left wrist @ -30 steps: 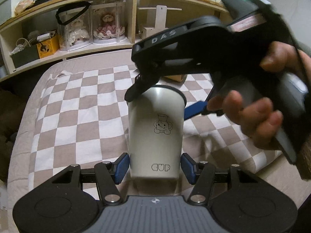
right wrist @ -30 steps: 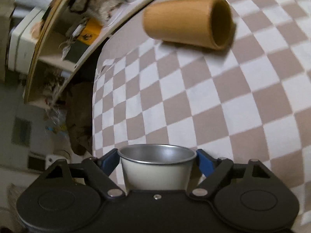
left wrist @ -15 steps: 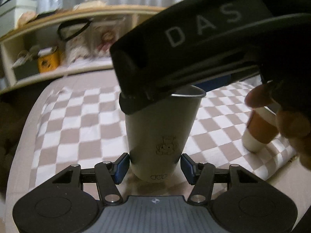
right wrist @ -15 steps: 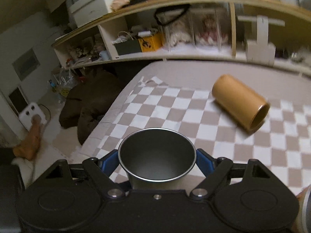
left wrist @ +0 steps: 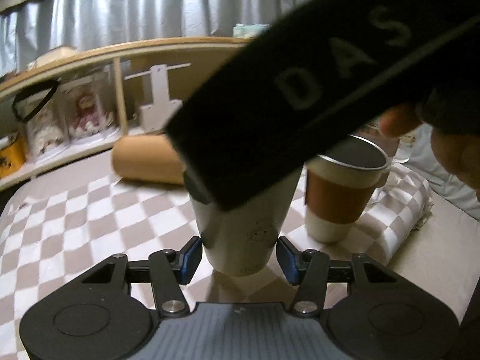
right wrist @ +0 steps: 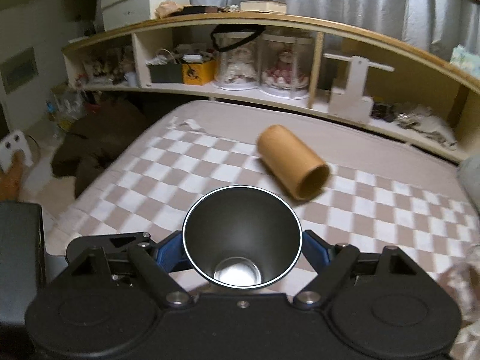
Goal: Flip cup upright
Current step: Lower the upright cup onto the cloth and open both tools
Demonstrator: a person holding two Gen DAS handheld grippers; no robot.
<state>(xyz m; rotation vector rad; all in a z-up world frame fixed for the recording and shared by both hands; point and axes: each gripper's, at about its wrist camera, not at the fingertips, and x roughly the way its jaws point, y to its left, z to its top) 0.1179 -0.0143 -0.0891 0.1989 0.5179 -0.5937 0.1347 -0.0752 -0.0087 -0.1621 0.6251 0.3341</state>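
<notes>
A white metal cup (left wrist: 240, 231) stands mouth-up on the checkered cloth (left wrist: 90, 210). My right gripper (right wrist: 242, 247) is shut on the cup (right wrist: 240, 246) near its rim, and I look down into its dark inside. My left gripper (left wrist: 238, 255) is open, with its blue pads on either side of the cup's base, not pressing it. The right gripper's black body (left wrist: 300, 105) crosses the upper left wrist view and hides the cup's rim.
A tan cylinder cup (right wrist: 292, 165) lies on its side on the cloth behind. A white cup with a brown sleeve (left wrist: 342, 192) stands upright to the right. A wooden shelf (right wrist: 270, 96) with dolls and boxes runs along the back. The bed edge drops off at left.
The right gripper has turned the cup from tilted to mouth-up and set it lower on the cloth. The left gripper stays open around its base.
</notes>
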